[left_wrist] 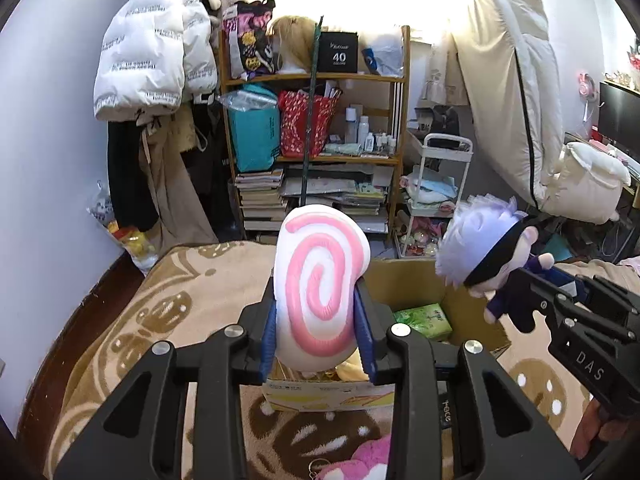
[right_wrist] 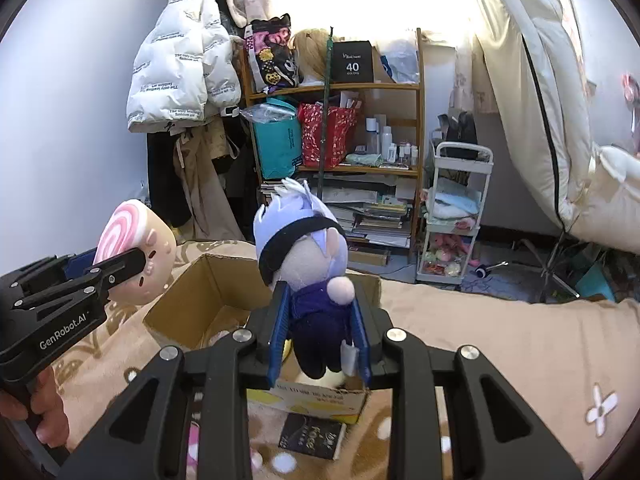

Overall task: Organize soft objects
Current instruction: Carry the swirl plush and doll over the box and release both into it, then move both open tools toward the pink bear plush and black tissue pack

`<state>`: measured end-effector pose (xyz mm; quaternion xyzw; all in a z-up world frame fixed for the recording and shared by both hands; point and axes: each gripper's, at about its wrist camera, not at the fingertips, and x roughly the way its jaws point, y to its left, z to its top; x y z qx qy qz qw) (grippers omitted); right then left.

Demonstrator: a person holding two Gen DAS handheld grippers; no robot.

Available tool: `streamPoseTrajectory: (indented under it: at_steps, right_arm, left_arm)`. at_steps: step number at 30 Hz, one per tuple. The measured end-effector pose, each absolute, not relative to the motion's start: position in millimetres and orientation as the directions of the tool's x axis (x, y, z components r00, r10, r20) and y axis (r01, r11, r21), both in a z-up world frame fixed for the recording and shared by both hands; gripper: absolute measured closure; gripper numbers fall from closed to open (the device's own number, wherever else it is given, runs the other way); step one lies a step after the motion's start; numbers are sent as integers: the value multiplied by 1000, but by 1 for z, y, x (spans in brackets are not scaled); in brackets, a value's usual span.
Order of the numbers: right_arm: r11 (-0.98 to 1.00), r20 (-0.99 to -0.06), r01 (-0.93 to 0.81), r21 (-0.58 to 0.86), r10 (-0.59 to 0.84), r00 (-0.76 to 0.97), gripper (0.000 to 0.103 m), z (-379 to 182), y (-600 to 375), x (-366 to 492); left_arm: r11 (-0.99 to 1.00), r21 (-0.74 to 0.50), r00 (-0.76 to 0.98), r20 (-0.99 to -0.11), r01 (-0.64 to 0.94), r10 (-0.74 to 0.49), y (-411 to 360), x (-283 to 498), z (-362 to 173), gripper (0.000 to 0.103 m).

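My left gripper (left_wrist: 316,332) is shut on a white plush with a pink swirl (left_wrist: 320,280), held upright above the open cardboard box (left_wrist: 416,280). The same swirl plush (right_wrist: 132,248) shows at the left of the right wrist view, in the left gripper (right_wrist: 120,264). My right gripper (right_wrist: 320,332) is shut on the dark-blue body of a doll with pale lilac hair and a black blindfold (right_wrist: 300,240), over the box (right_wrist: 200,292). In the left wrist view that doll (left_wrist: 488,248) hangs at the right in the right gripper (left_wrist: 532,284).
The box stands on a beige patterned blanket (left_wrist: 180,300) and holds a green packet (left_wrist: 424,320). A pink plush (left_wrist: 360,460) and a dark booklet (right_wrist: 312,436) lie in front of it. Behind are a crowded wooden shelf (left_wrist: 320,120), hanging coats (left_wrist: 140,60) and a white trolley (right_wrist: 452,216).
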<state>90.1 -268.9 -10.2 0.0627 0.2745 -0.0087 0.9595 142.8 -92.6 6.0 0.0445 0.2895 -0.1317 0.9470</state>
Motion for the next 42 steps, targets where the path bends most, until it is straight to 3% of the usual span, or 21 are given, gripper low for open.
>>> streamPoseTrajectory:
  at_steps: [10,13,15,16,26,28,30,37,42]
  right_arm:
    - [991,-599,14,134,70,798,73,-46,-267,106]
    - [989,-594,9,149,82,800,73,-47,-268,104]
    - [988,-587,7,157,88,805,72,-44,-269,102]
    - [987,-584,9,160,87,807,72,-44,-270,101]
    - [984,-588,24,175,85,804,72,-34,-277,83]
    - [985,-591,25,172,83,802,69,-33,-278,76]
    - [985,-591,24,171,83,802,61,-32,-280,71]
    - [983,-598,35,178,80,798,56,-30,-282,50]
    - [983,-602,55,178,65,796,42,-28,-282,35]
  left_arm:
    - [953,-7,711,-665,303,-231,-104,160,-34,66]
    - [952,27,707,-676,305,-208,-110,160,-39,59]
    - [951,51,718,-668,306,-195,-113,157,-37,43]
    - [952,53,726,-660,301,-193,-114,155,-36,40]
    - [975,-2,741,-650,224,-171,-93,139,-20,21]
    - [977,-13,734,-658,212,-168,-88,134,-17,20]
    - [979,-24,733,-659,204,-169,-83,126,-14,15]
    - [981,-18,720,-677,196,-156,-76,101,-14,3]
    - [976,17,696,-704,217,-142,-77,85,-20,3]
